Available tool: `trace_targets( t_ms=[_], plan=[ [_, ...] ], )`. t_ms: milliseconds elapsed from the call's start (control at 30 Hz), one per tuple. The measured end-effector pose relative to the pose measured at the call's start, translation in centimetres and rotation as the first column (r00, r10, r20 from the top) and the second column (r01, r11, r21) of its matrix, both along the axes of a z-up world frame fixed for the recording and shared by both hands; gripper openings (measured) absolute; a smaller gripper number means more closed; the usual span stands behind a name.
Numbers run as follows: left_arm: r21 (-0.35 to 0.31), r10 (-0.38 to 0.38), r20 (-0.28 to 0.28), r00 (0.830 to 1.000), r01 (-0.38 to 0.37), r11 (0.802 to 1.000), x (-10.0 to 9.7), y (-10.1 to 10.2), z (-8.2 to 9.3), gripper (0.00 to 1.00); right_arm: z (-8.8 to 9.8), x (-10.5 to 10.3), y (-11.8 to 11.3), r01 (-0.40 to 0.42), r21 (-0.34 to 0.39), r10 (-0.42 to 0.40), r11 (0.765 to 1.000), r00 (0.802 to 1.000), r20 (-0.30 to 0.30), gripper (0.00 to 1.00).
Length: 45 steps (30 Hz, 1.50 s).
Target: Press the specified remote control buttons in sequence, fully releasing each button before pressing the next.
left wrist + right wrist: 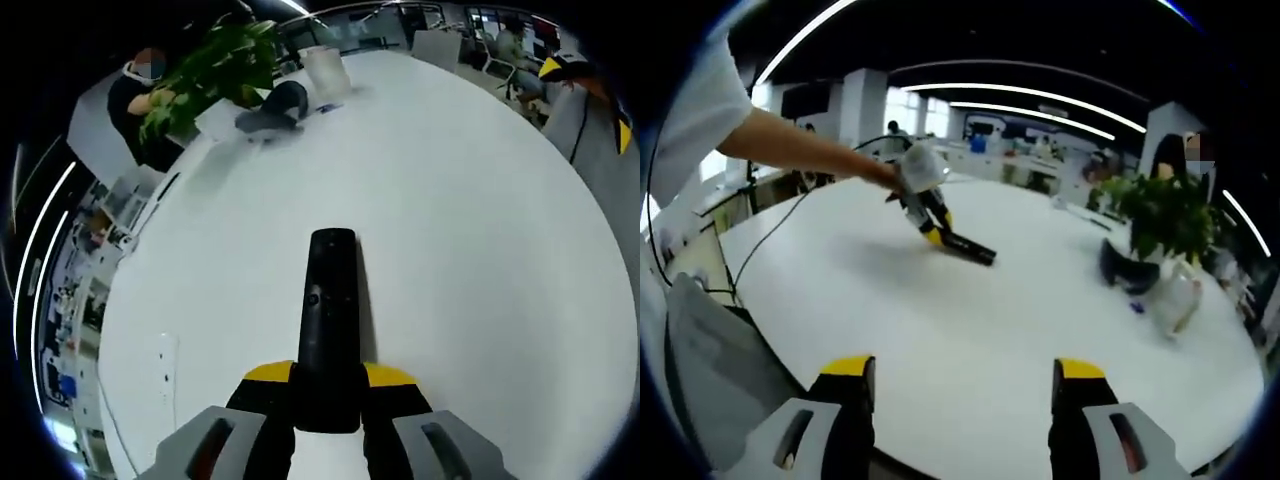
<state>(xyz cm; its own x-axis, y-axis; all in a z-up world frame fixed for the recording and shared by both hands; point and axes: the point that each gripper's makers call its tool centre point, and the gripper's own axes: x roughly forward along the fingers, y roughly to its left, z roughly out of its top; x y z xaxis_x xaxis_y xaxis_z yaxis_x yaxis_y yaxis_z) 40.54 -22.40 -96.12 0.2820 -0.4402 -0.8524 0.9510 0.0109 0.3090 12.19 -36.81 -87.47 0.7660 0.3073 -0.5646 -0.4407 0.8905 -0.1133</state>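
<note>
- Where the left gripper view looks along its jaws, the left tool [327, 385] pinches the near end of the black remote control [330, 320], which points out over the white bench [480, 260].
- Right tool [963, 385]: jaws spread, nothing between them, above the bench edge.
- Right gripper view: left tool with remote [965, 246] held over the bench centre.
- Potted plant [1165, 215], dark object [1125, 270] and clear plastic container [1175, 300] stand at the far side; contents cannot be told.
</note>
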Motion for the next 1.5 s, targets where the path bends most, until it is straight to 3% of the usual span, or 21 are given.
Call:
trace_targets(
  t_ms=[100, 133, 233, 400, 467, 600, 667, 700, 767, 833, 900, 933, 1000, 1033, 1133, 1233, 1433, 1500],
  plan=[
    [0.023, 0.0, -0.017, 1.0, 0.0, 1.0, 0.0, 0.7, -1.0, 0.23, 0.0, -0.1, 0.3, -0.005, 0.017, 0.005, 1.0, 1.0, -0.008, 0.72],
    [0.007, 0.015, -0.049, 0.999, -0.015, 1.0, -0.5, 1.0, -0.8, 0.23, 0.0, -0.1, 0.3, -0.006, 0.019, 0.006, 1.0, 1.0, -0.004, 0.72],
    [-0.05, 0.044, -0.066, 0.997, -0.047, 0.998, -0.1, 0.9, -0.5, 0.23, -0.2, -0.1, 0.3, -0.004, 0.008, 0.004, 1.0, 1.0, -0.013, 0.72],
    [-0.095, 0.043, -0.065, 0.997, -0.049, 0.994, -0.1, 1.1, -0.6, 0.24, -0.1, -0.1, 0.2, 0.0, 0.01, 0.0, 1.0, 1.0, -0.015, 0.72],
    [-0.107, 0.041, -0.036, 0.999, -0.044, 0.993, 0.0, 1.0, -0.4, 0.25, 0.0, -0.1, 0.3, -0.003, 0.01, 0.003, 1.0, 1.0, -0.007, 0.72],
    [-0.142, 0.174, 0.001, 0.985, -0.172, 0.975, 1.0, 1.5, 0.0, 0.34, 0.4, 0.0, 0.1, 0.006, 0.013, -0.007, 1.0, 1.0, 0.012, 0.72],
    [-0.171, 0.233, -0.033, 0.972, -0.236, 0.957, 1.0, 1.9, -0.1, 0.39, 0.6, 0.1, -0.1, 0.017, 0.013, -0.017, 1.0, 1.0, 0.023, 0.73],
    [-0.206, 0.289, -0.069, 0.955, -0.297, 0.932, 0.9, 2.3, -0.1, 0.41, 0.8, 0.2, -0.2, 0.025, 0.014, -0.026, 1.0, 0.999, 0.032, 0.73],
    [-0.239, 0.356, -0.105, 0.929, -0.371, 0.897, 0.9, 2.9, -0.2, 0.51, 1.1, 0.2, -0.4, 0.034, 0.019, -0.034, 0.999, 0.998, 0.05, 0.74],
    [-0.306, 0.415, -0.126, 0.901, -0.433, 0.848, 0.6, 3.3, 0.2, 0.62, 1.3, 0.3, -0.5, 0.038, 0.02, -0.039, 0.999, 0.997, 0.06, 0.75],
    [-0.375, 0.477, -0.179, 0.86, -0.508, 0.775, -0.4, 3.7, 1.1, 0.65, 1.7, 0.4, -0.6, 0.045, 0.025, -0.047, 0.999, 0.996, 0.077, 0.76],
    [-0.417, 0.517, -0.222, 0.827, -0.56, 0.716, -0.8, 3.9, 1.7, 0.66, 1.7, 0.4, -0.6, 0.046, 0.026, -0.048, 0.999, 0.996, 0.08, 0.77],
    [-0.486, 0.549, -0.283, 0.786, -0.611, 0.625, -1.5, 4.0, 3.0, 0.72, 2.0, 0.5, -0.9, 0.057, 0.027, -0.059, 0.998, 0.994, 0.093, 0.78],
    [-0.543, 0.564, -0.319, 0.762, -0.634, 0.55, -2.0, 4.1, 4.4, 0.77, 2.0, 0.6, -1.0, 0.062, 0.029, -0.065, 0.998, 0.993, 0.096, 0.79],
    [-0.627, 0.586, -0.35, 0.731, -0.647, 0.433, -3.8, 4.9, 7.1, 0.81, 2.4, 0.6, -1.3, 0.08, 0.038, -0.084, 0.996, 0.99, 0.115, 0.82],
    [-0.67, 0.609, -0.343, 0.715, -0.641, 0.375, -6.4, 5.9, 9.3, 0.86, 2.8, 0.7, -1.5, 0.09, 0.043, -0.095, 0.995, 0.986, 0.137, 0.84],
    [-0.715, 0.638, -0.327, 0.697, -0.624, 0.316, -10.4, 7.4, 12.5, 0.86, 3.5, 0.8, -1.8, 0.105, 0.07, -0.115, 0.992, 0.98, 0.165, 0.87],
    [-0.732, 0.648, -0.329, 0.687, -0.619, 0.285, -11.7, 7.8, 13.7, 0.89, 3.7, 0.8, -1.8, 0.107, 0.074, -0.118, 0.992, 0.977, 0.175, 0.89]
  ],
)
